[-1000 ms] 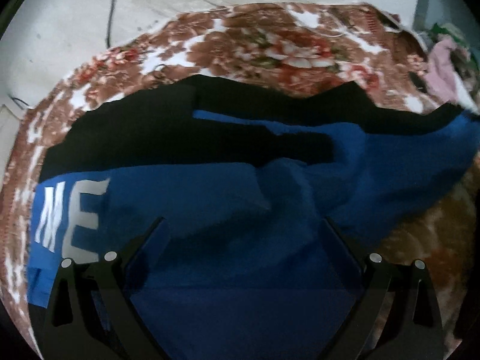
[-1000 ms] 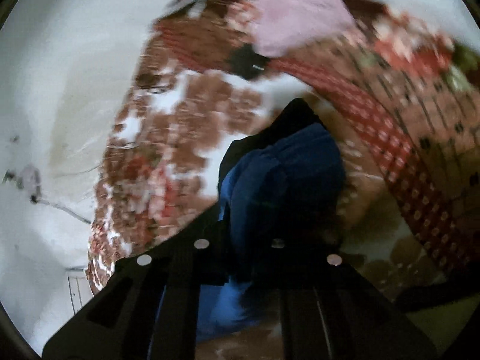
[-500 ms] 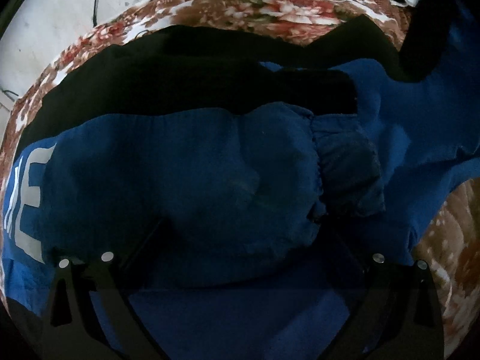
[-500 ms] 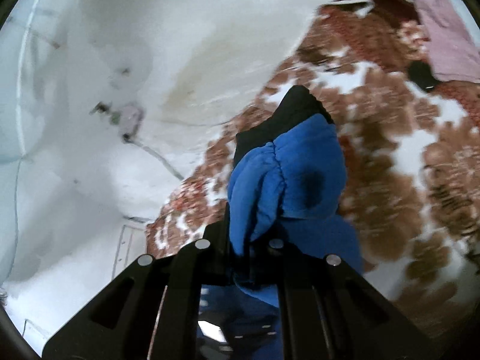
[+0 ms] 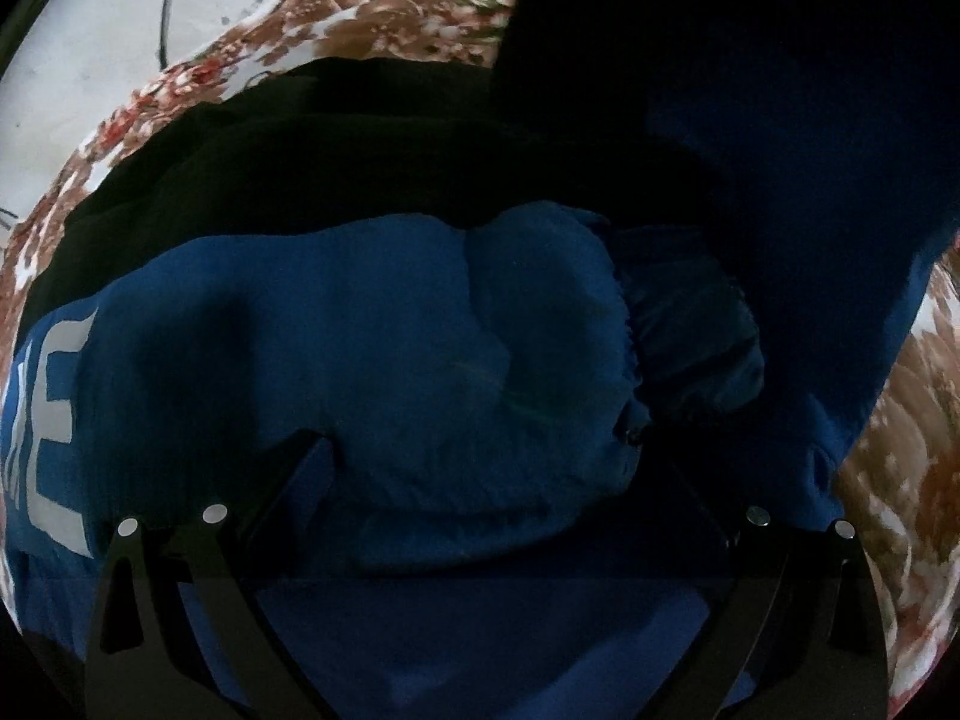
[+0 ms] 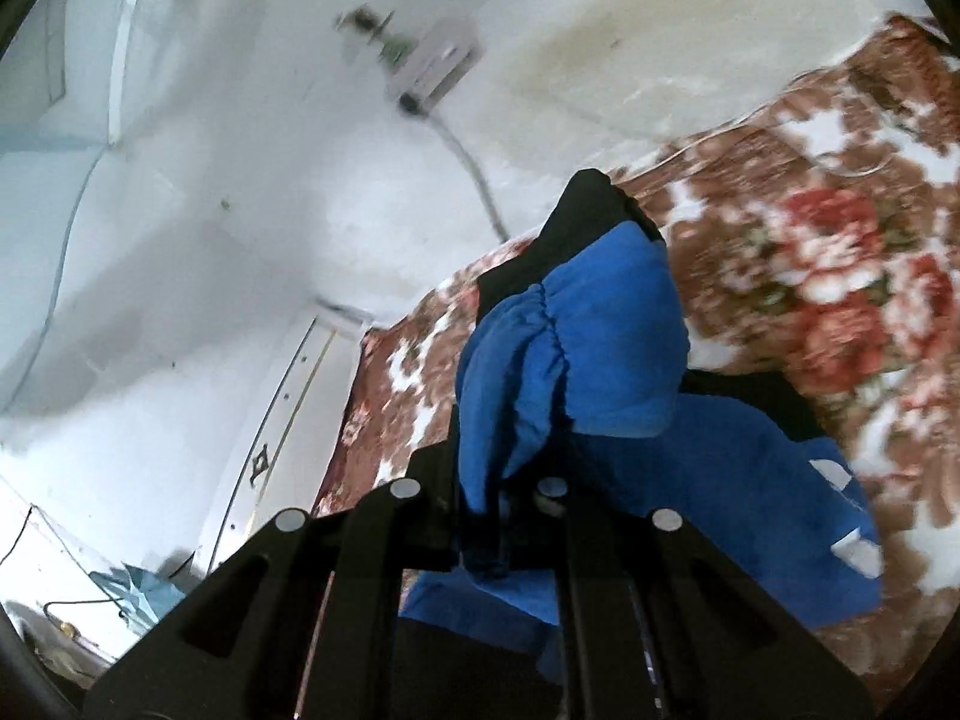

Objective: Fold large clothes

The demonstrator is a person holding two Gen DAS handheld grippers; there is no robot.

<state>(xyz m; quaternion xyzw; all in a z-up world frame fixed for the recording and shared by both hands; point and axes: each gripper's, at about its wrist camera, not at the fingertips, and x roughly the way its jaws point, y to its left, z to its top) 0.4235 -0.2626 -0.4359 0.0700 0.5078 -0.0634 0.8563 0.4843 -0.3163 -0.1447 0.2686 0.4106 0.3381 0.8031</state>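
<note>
A large blue and black jacket [image 5: 420, 360] with white letters [image 5: 54, 420] lies on a floral bedspread [image 5: 390, 18]. My left gripper [image 5: 492, 450] points down onto it, open, its fingers wide apart on either side of a bunched blue sleeve with an elastic cuff [image 5: 690, 348]. My right gripper [image 6: 504, 480] is shut on a gathered blue cuff end of the jacket [image 6: 570, 348], which is held up above the bedspread [image 6: 810, 240]. In the left wrist view this lifted cloth [image 5: 780, 120] hangs dark across the upper right.
A white wall with a socket [image 6: 438, 66] and a trailing cable borders the bed on the far side. A cable [image 5: 165, 12] runs down the pale surface at upper left. The bedspread's edge [image 6: 372, 396] drops off beside a white panel.
My right gripper swung up and across the bed with the blue cuff, so lifted cloth now fills the left view's upper right. The left gripper sank closer to the jacket, then stayed still.
</note>
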